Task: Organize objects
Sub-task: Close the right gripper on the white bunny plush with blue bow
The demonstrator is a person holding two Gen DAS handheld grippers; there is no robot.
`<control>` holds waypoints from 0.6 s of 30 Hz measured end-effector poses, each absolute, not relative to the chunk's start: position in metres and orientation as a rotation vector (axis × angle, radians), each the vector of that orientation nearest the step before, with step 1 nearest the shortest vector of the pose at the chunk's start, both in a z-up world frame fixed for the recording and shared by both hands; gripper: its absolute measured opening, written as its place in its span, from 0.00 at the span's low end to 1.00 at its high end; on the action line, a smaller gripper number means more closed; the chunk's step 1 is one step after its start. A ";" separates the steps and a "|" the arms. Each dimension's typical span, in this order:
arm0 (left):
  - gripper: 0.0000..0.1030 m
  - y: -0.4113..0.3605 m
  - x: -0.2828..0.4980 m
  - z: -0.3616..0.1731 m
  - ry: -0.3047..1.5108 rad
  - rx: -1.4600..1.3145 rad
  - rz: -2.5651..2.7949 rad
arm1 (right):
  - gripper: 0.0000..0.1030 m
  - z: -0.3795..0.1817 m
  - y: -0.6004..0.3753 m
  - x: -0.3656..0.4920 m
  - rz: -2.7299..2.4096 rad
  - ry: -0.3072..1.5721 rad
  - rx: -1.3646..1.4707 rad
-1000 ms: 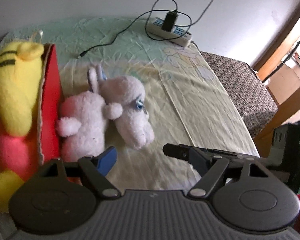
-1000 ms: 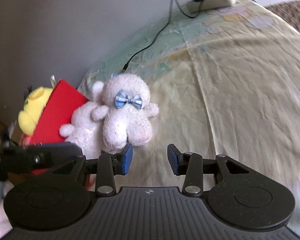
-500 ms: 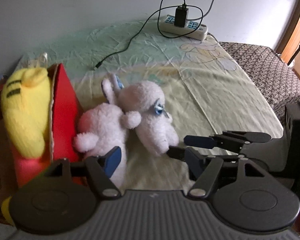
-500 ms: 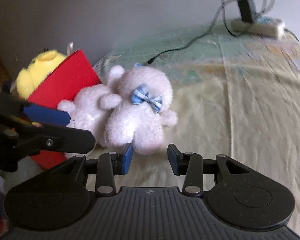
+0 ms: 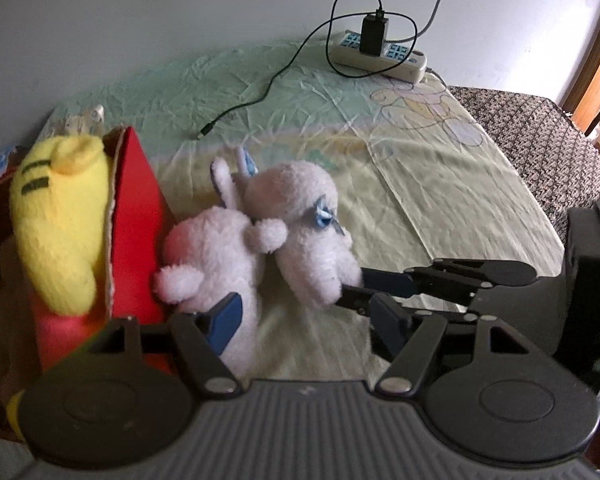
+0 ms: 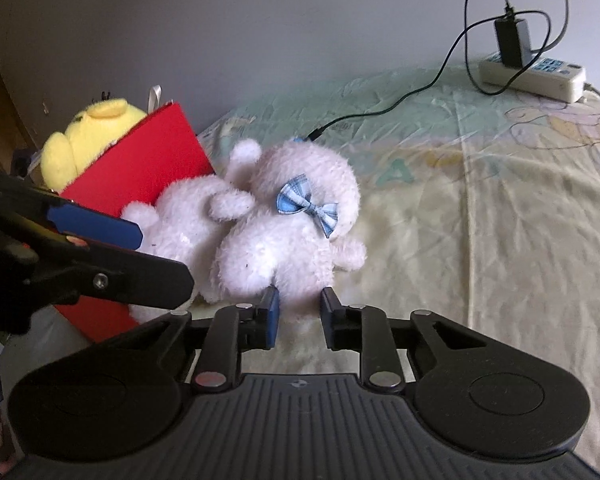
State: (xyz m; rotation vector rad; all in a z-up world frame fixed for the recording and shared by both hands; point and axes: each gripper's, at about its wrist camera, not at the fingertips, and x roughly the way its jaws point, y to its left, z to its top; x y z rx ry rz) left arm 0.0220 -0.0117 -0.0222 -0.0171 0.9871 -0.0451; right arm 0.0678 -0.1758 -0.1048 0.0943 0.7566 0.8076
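White plush toy lies on the bedsheet, leaning against the red box. We hold our right gripper released, its jaws flanking the toy's lower edge. Our left gripper is released beside it.

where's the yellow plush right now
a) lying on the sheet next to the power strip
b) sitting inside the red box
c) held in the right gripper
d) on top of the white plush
b: the yellow plush sits inside the red box, rising above its rim, while the white plush lies on the sheet outside the box.
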 end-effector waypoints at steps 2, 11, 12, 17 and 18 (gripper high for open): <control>0.72 -0.011 0.020 -0.021 0.983 -0.026 -0.052 | 0.22 -0.100 -0.182 0.063 0.804 0.757 0.092; 0.72 -0.012 0.007 -0.015 0.972 -0.084 -0.134 | 0.23 -0.086 -0.217 0.021 0.771 0.795 0.039; 0.72 -0.013 0.005 -0.016 0.972 -0.084 -0.146 | 0.23 -0.086 -0.221 0.015 0.770 0.801 0.031; 0.72 -0.019 -0.003 -0.021 0.983 -0.086 -0.198 | 0.23 -0.083 -0.232 -0.019 0.772 0.838 -0.012; 0.72 -0.020 -0.005 -0.022 0.984 -0.086 -0.211 | 0.23 -0.084 -0.234 -0.023 0.776 0.847 -0.017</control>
